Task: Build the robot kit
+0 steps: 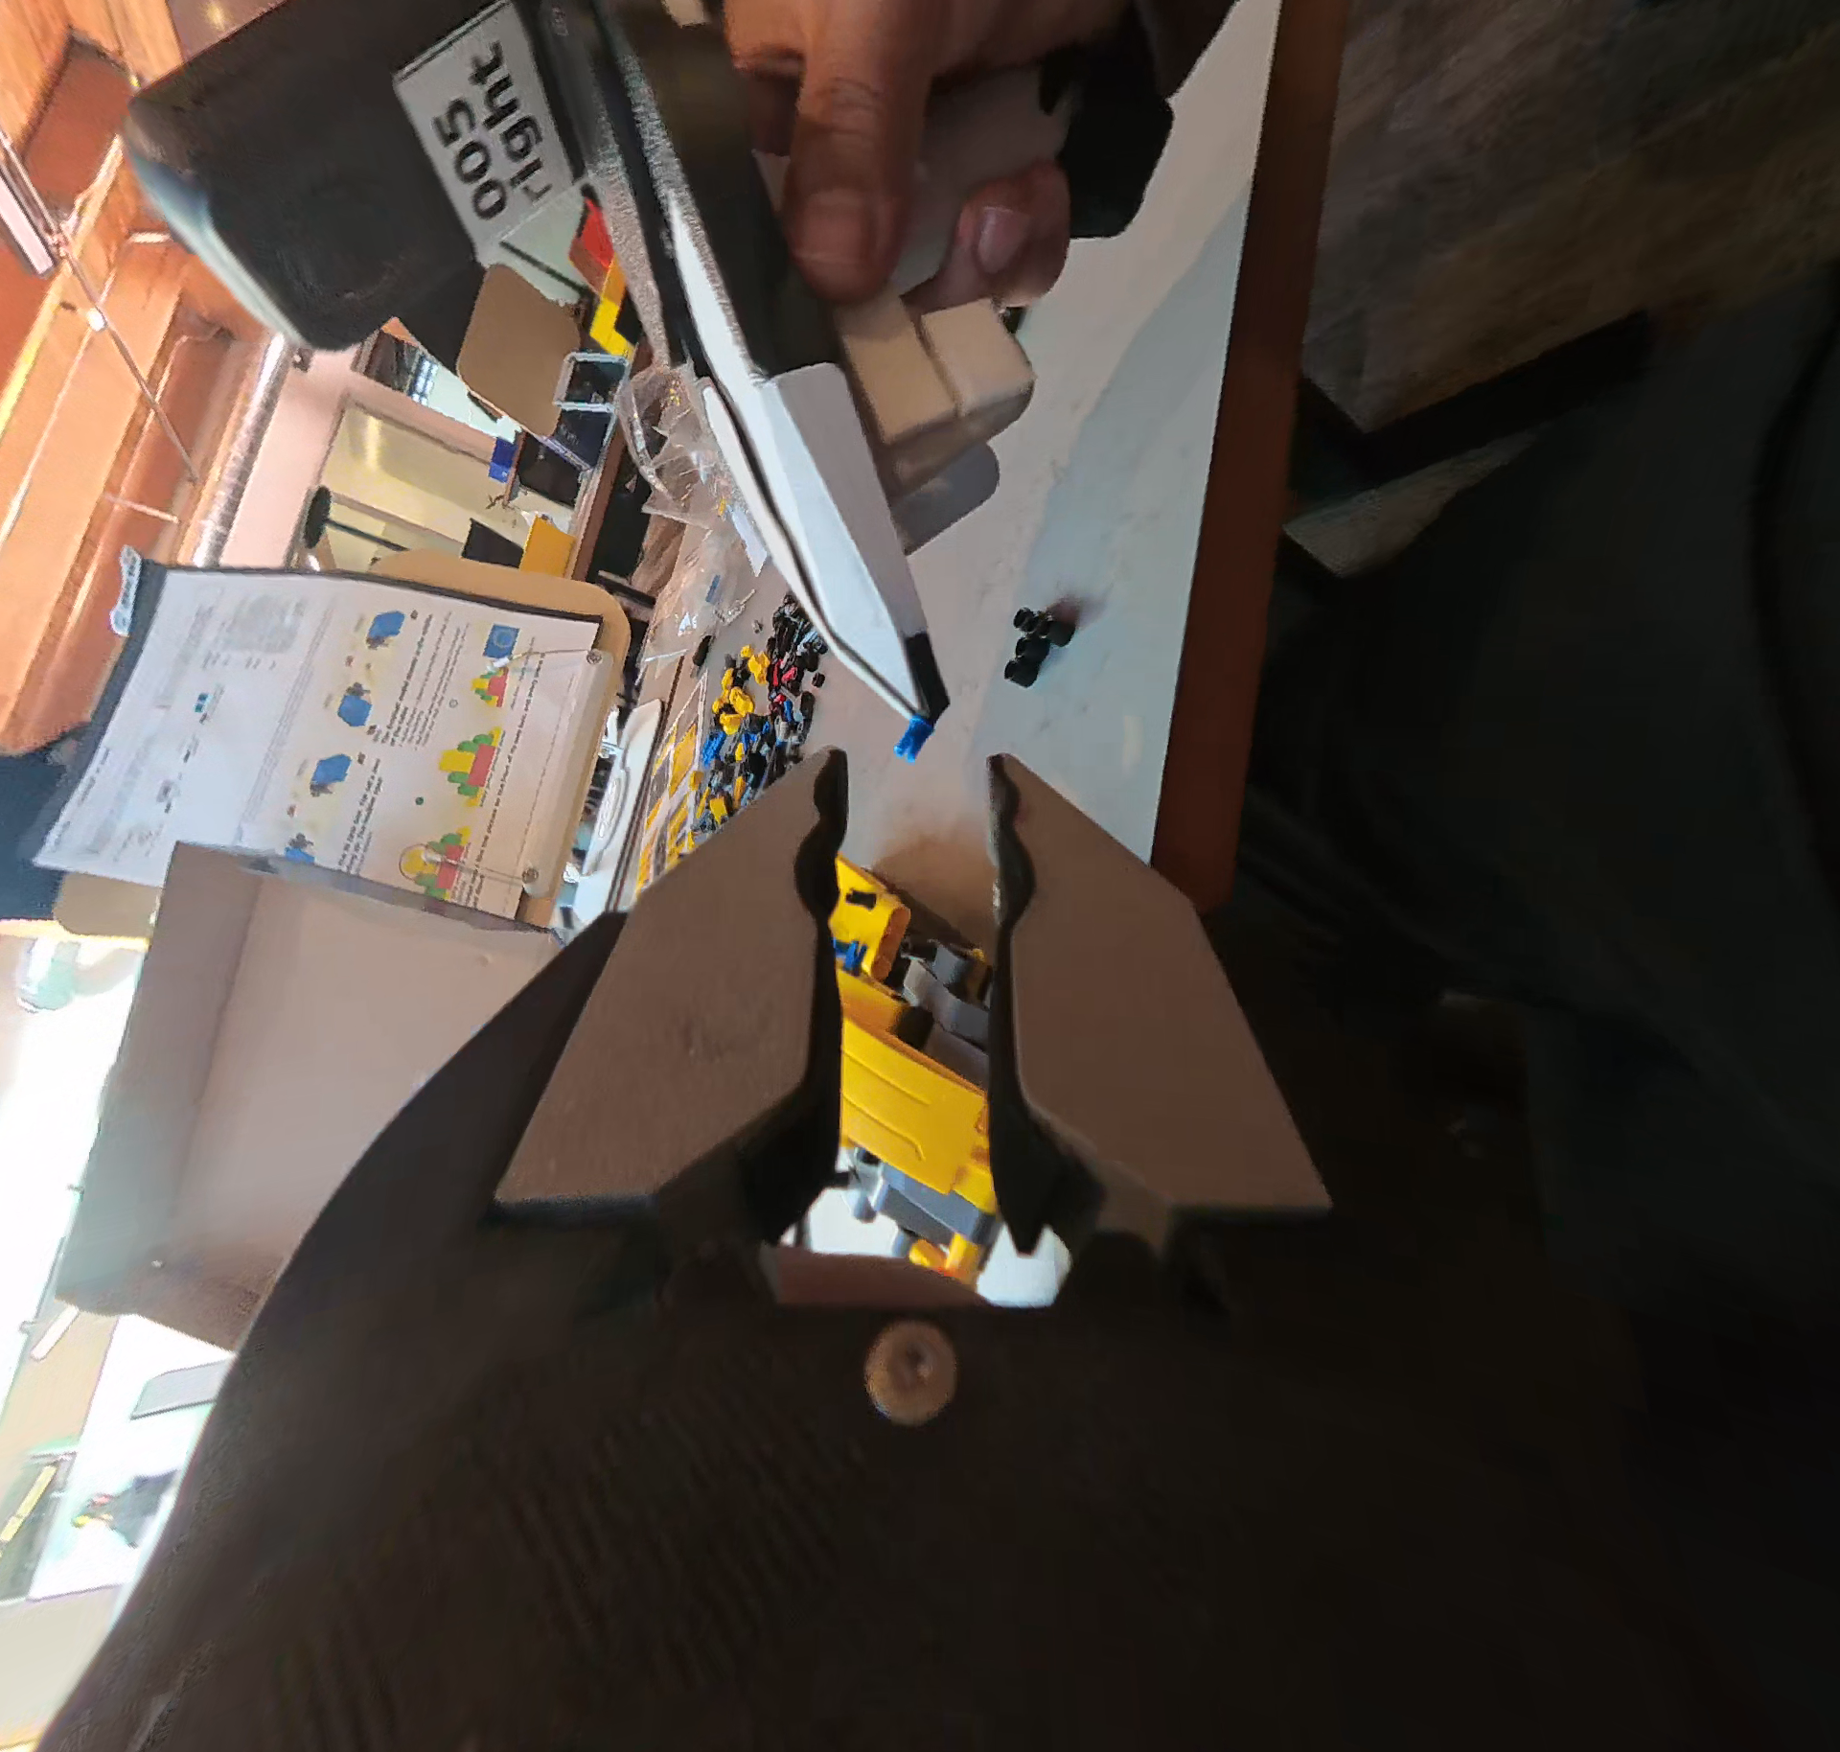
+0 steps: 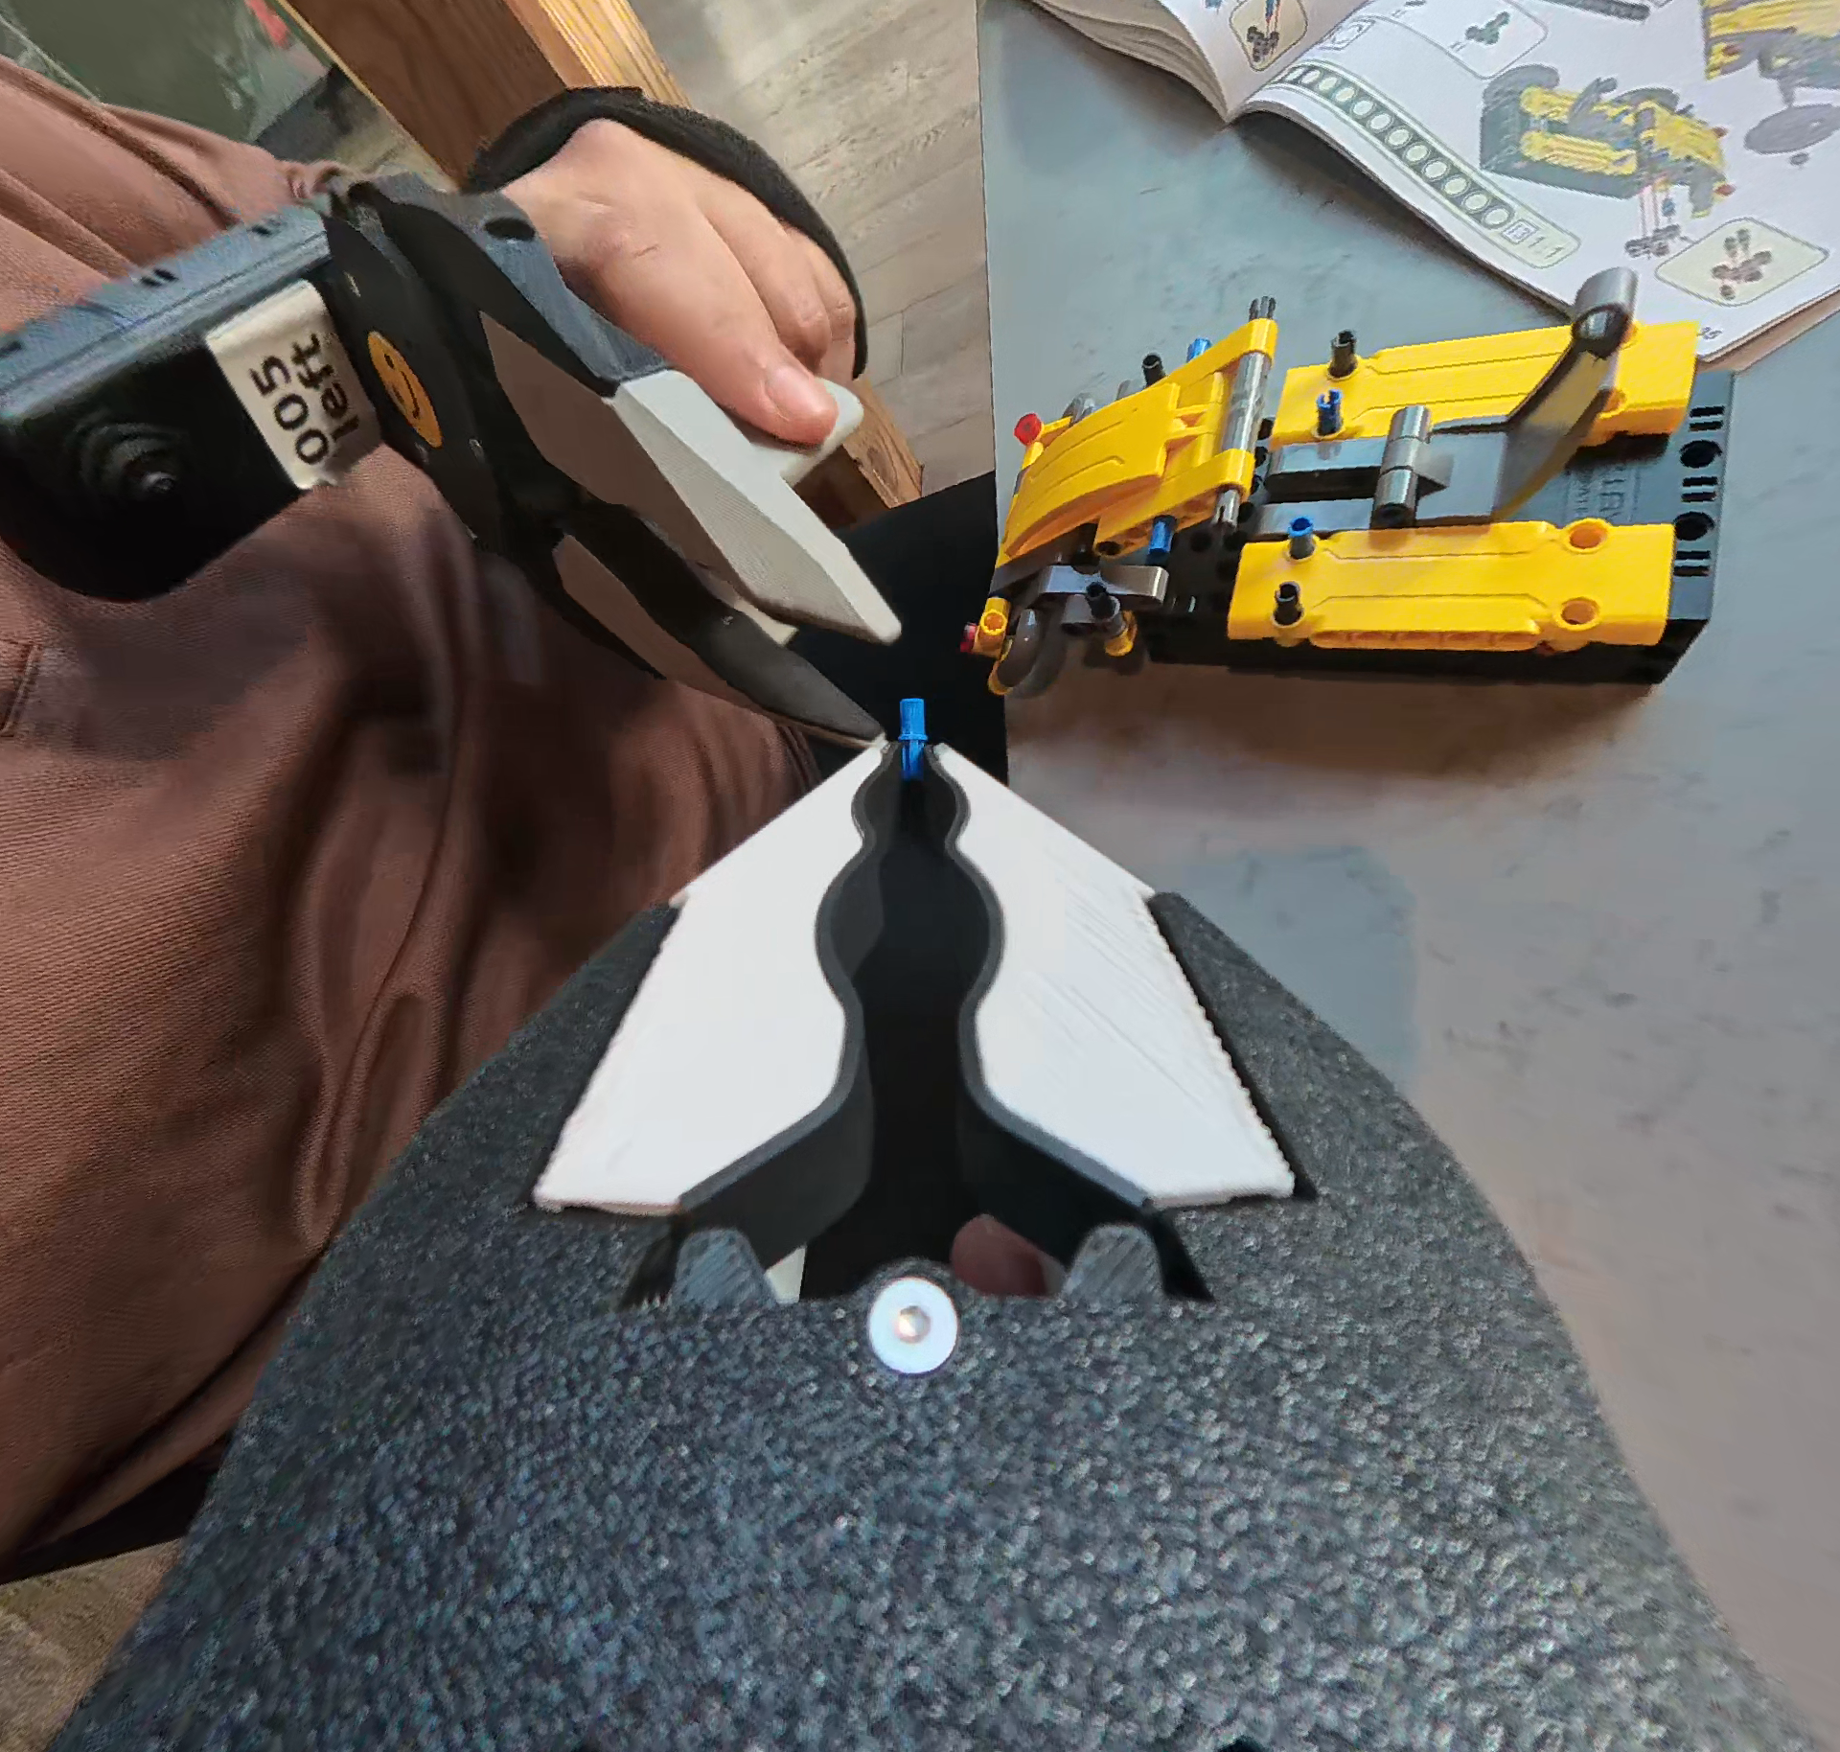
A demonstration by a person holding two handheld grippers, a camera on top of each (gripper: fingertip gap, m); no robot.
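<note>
Blue plastic connector pin (image 2: pixel 910 736), small and slim, sits pinched at the very tips of our right tool (image 2: pixel 910 758), its free end sticking out past the white fingers, so most of its length stays exposed rather than buried in the grip. From the left wrist view the same pin (image 1: pixel 912 738) shows at the black tip of that right tool (image 1: pixel 921 698), hanging in the air just above the pale counter (image 1: pixel 1095 509).

Our left tool (image 1: pixel 916 778) stands spread, its grey fingers apart with nothing between them; it is tilted so its tips point toward the pin, and in the right wrist view those tips (image 2: pixel 876 679) hover just beside the pin, not clearly touching it.

Beyond, on the grey counter surface (image 2: pixel 1394 908), lies the yellow and black brick-built vehicle chassis (image 2: pixel 1394 509), flat on its base with blue and black pins standing up from its yellow panels. Behind it lies an open printed instruction booklet (image 2: pixel 1444 61), turned toward us. In the left wrist view a scatter of small yellow, blue and black loose parts (image 1: pixel 757 708) lies farther out, a few small black pieces (image 1: pixel 1040 644) sit apart near the counter's wooden edge, and an upright printed sheet on a stand (image 1: pixel 329 728) faces the workspace.
</note>
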